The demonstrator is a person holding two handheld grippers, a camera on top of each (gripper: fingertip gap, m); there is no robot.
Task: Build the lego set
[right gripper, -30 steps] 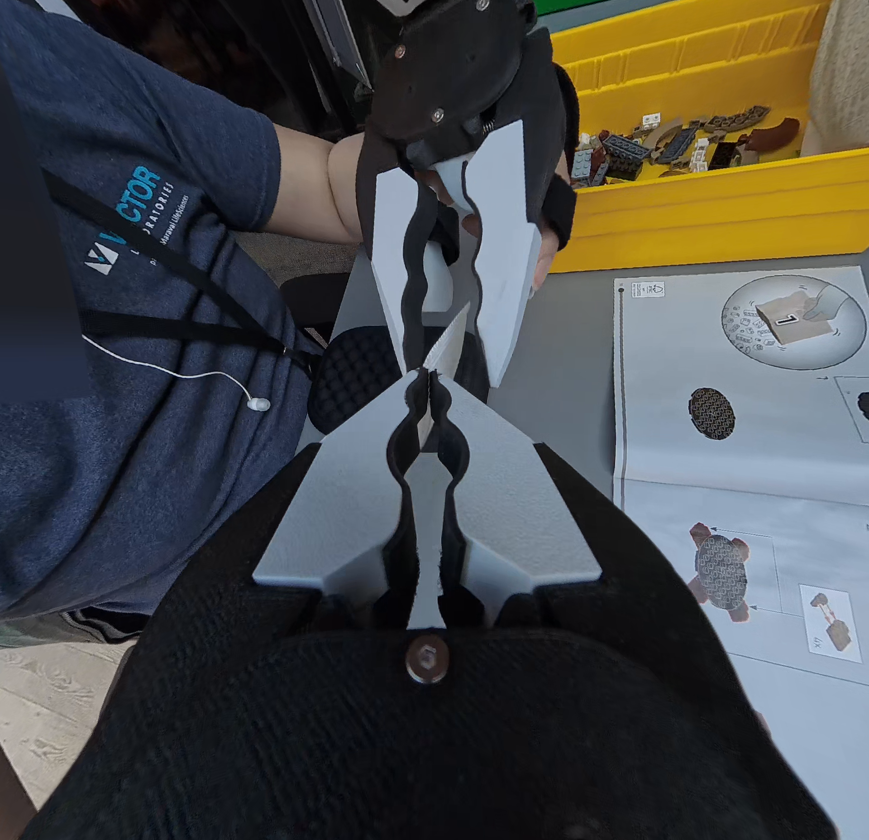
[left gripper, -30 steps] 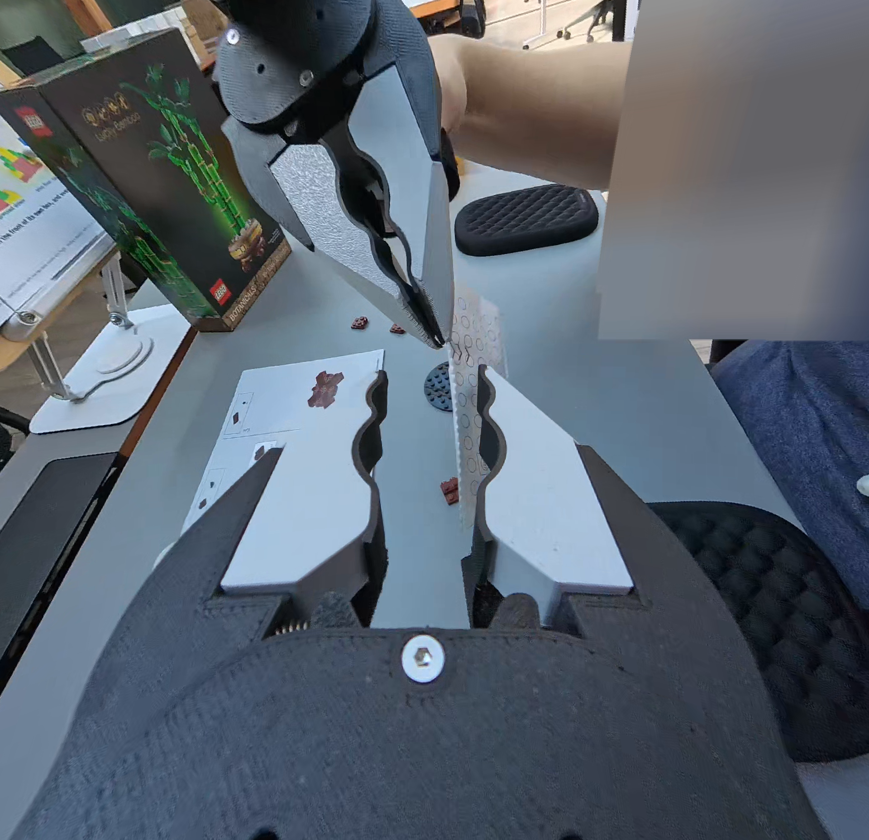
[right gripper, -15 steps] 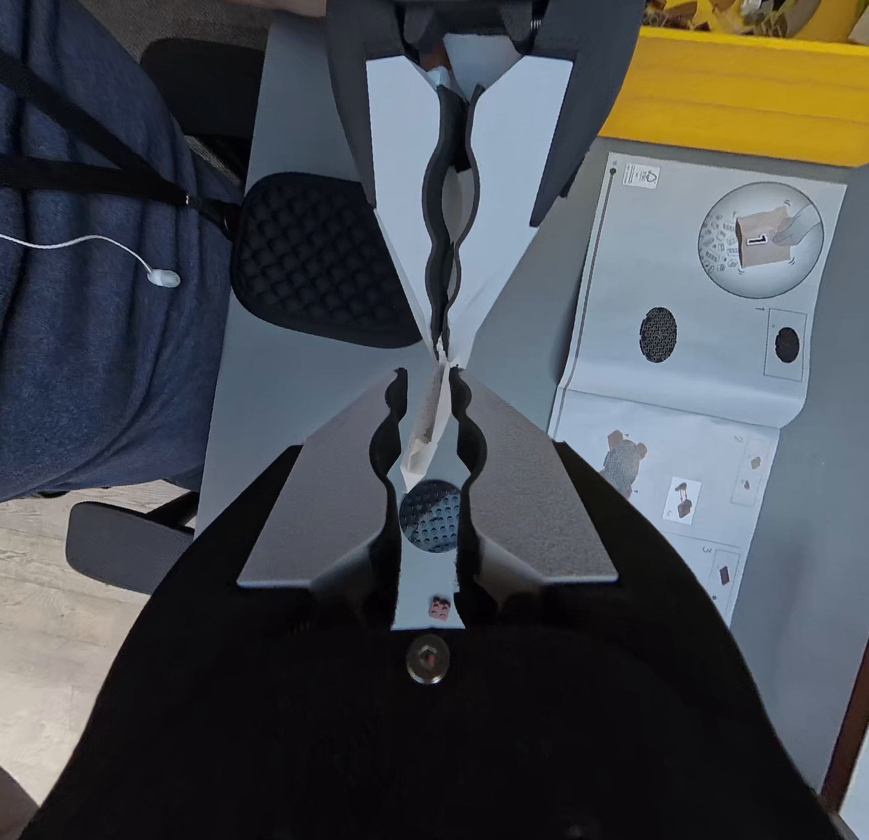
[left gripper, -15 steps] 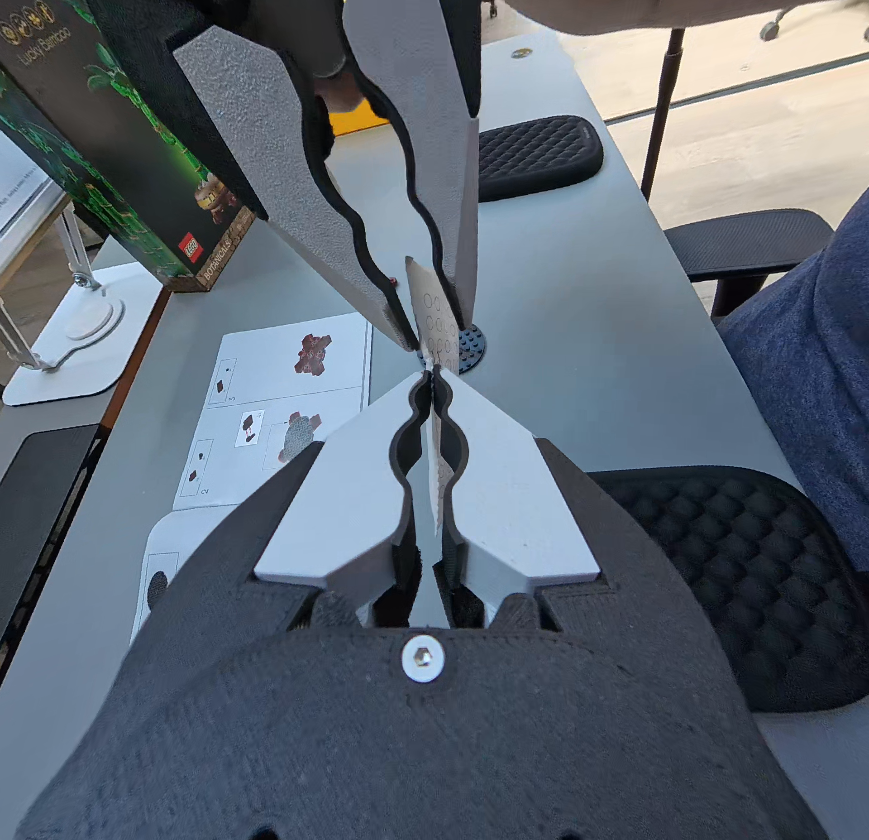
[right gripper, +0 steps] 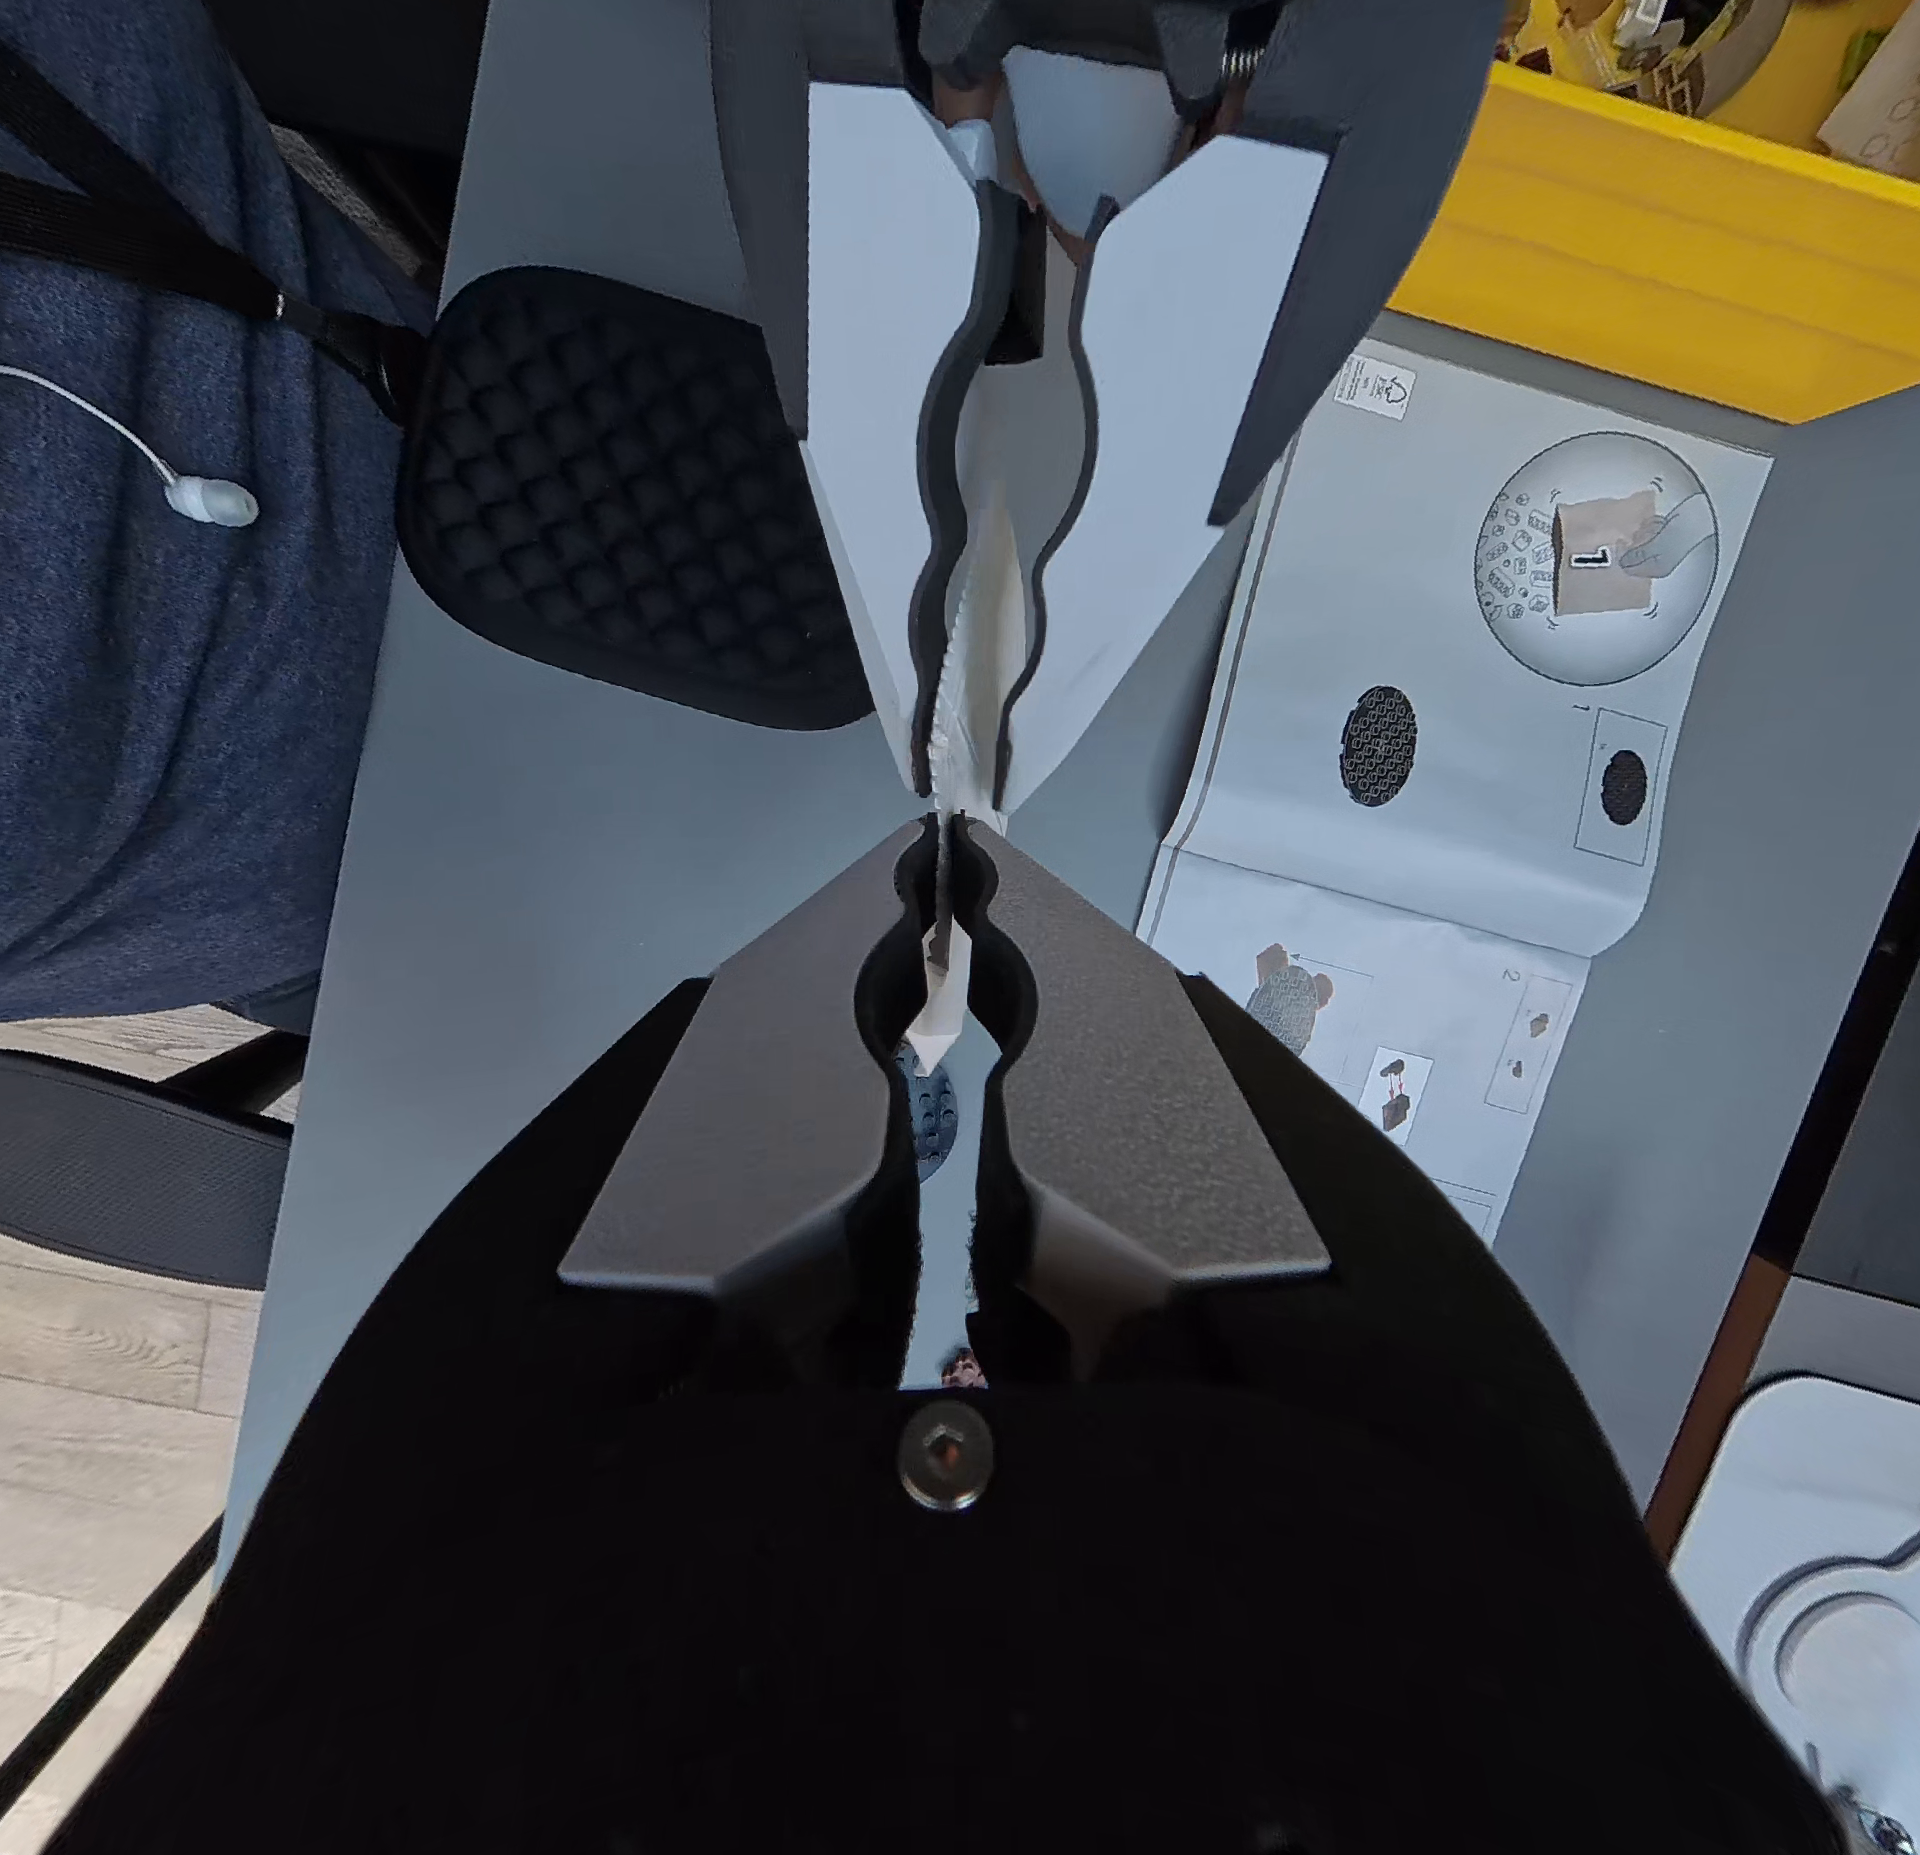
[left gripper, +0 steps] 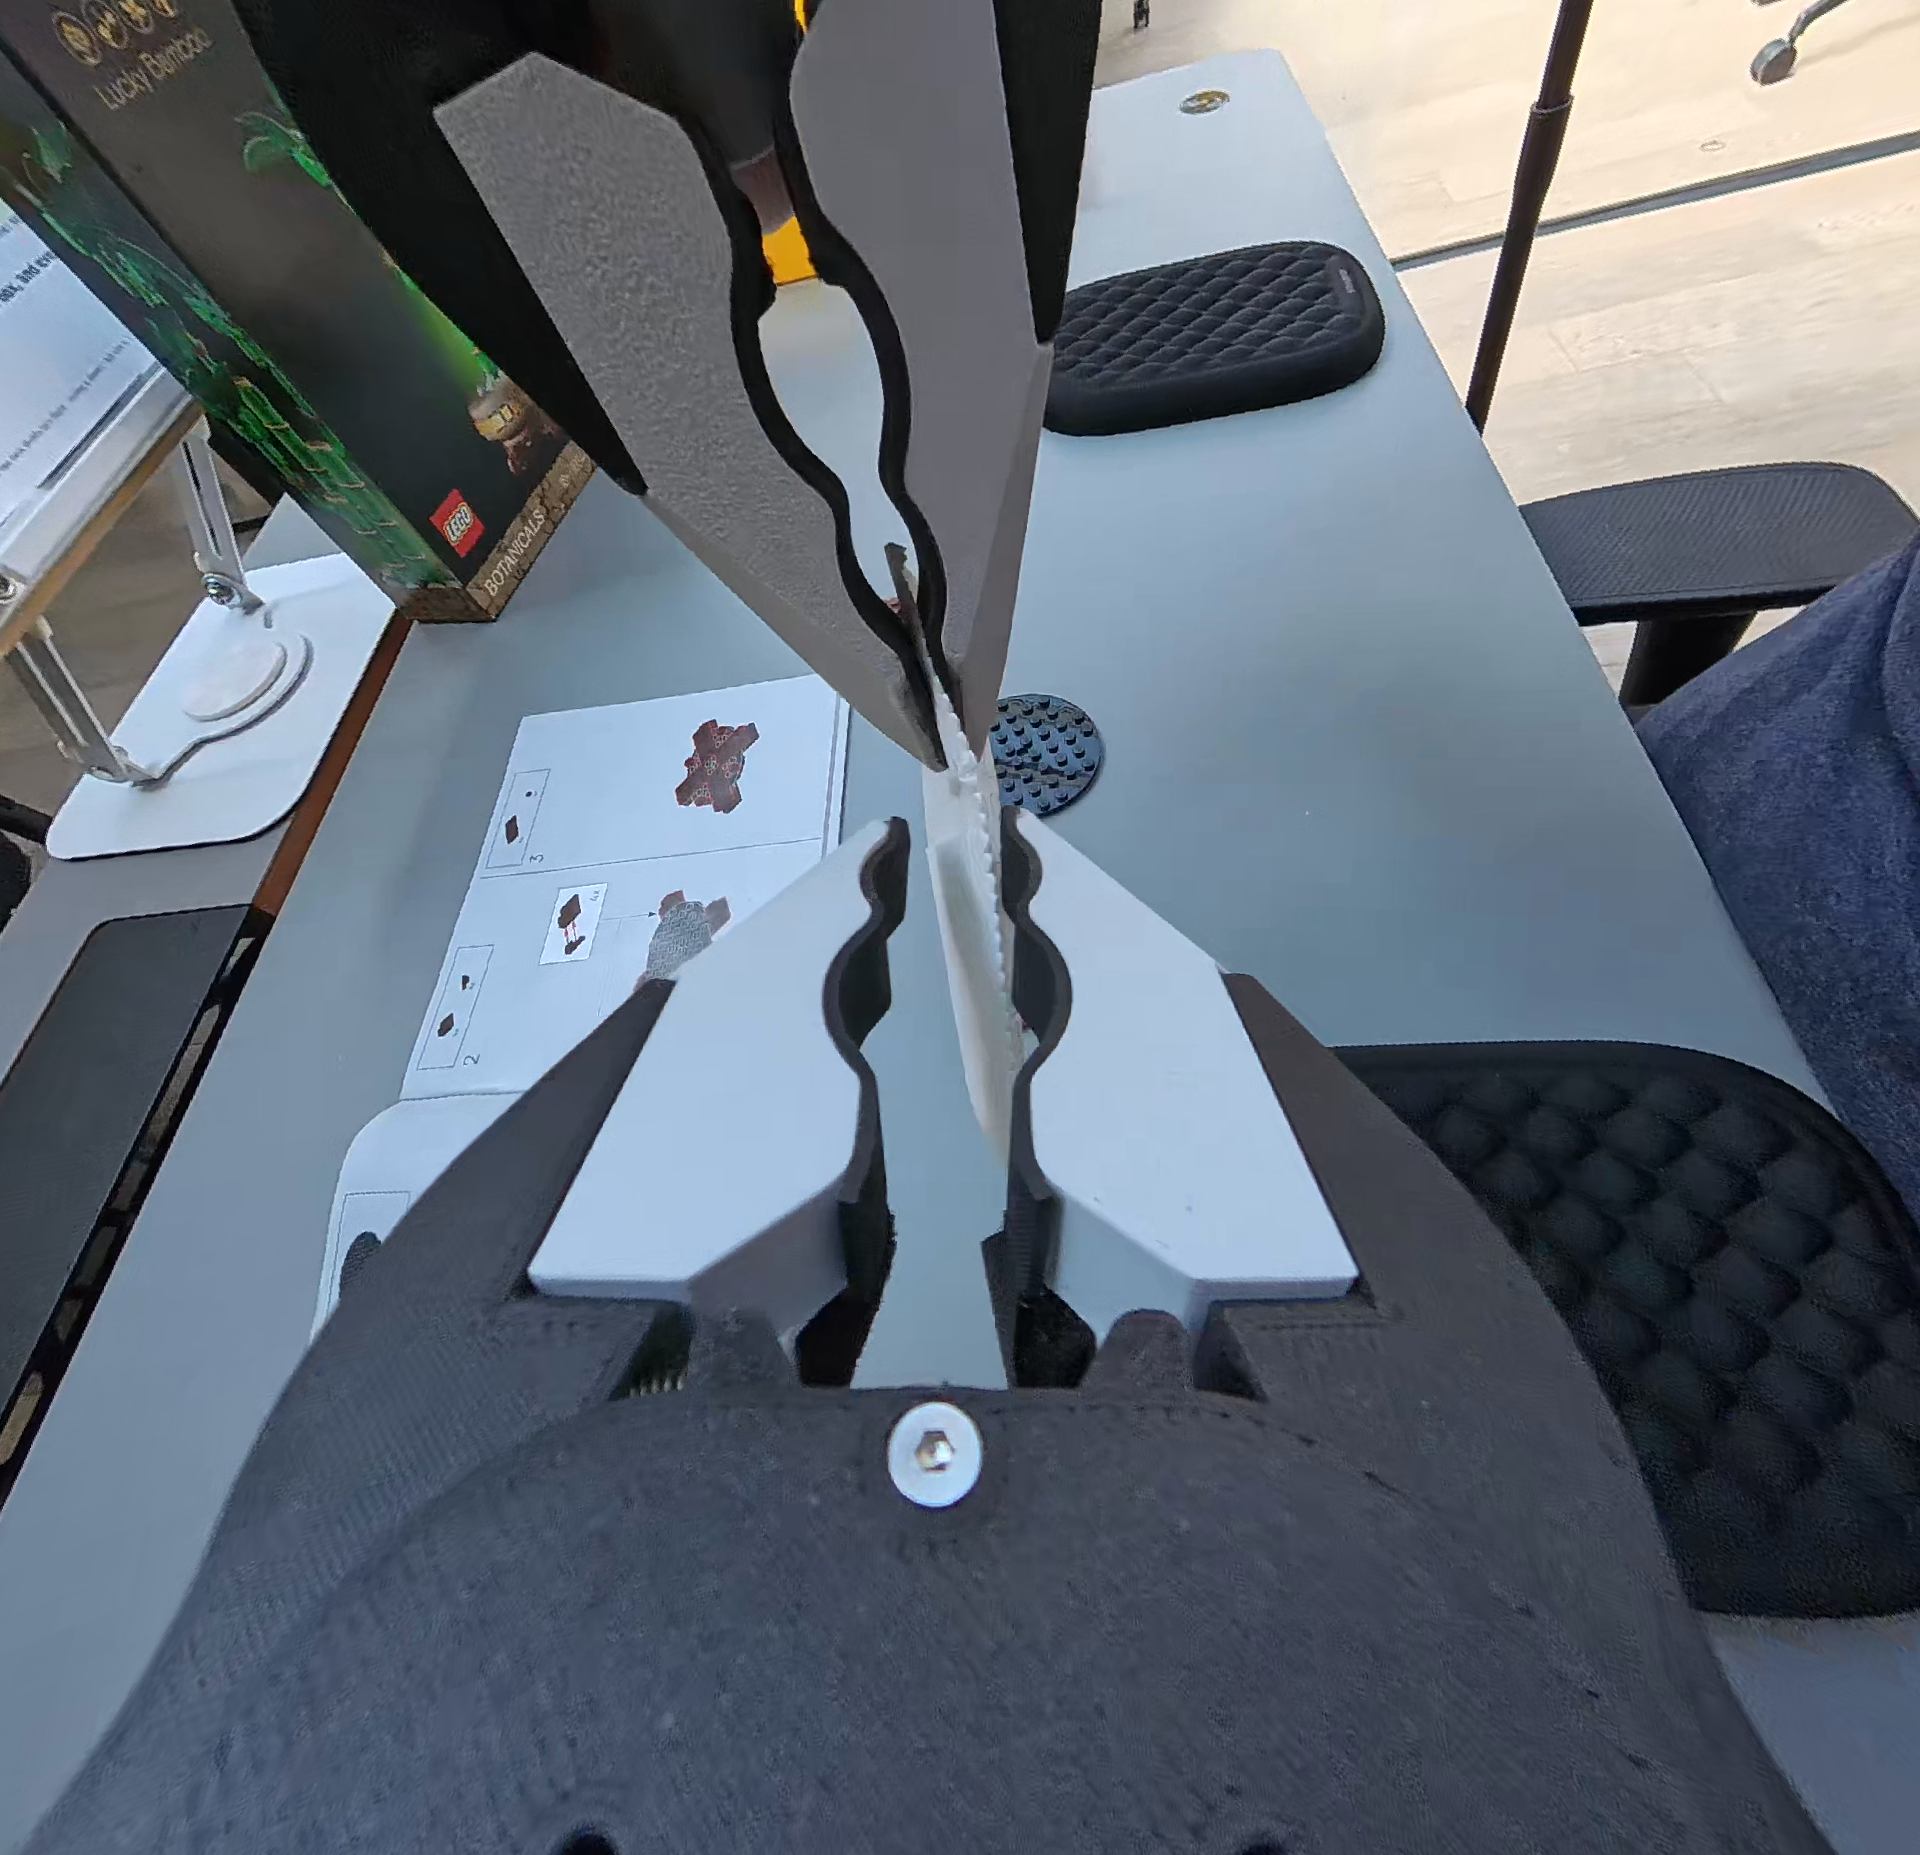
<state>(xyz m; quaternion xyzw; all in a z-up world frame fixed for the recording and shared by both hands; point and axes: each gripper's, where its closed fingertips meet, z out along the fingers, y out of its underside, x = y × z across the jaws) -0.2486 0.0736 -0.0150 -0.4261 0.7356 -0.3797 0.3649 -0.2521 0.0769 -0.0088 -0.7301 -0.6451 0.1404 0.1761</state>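
The round black studded plate [left gripper: 1044,754] is partly covered at its 9 o'clock side by the paper bag [left gripper: 971,932]. In the right wrist view only a sliver of the plate [right gripper: 935,1109] shows between the fingers. The instruction sheet [left gripper: 665,870] is overlapped at 4 o'clock by the left gripper [left gripper: 951,839]. The set box [left gripper: 260,330] is cropped at 12 o'clock. The yellow bin [right gripper: 1662,247] contents are too small to identify.

Left gripper [left gripper: 951,839] parted, right gripper [right gripper: 943,818] closed, tips nearly meeting
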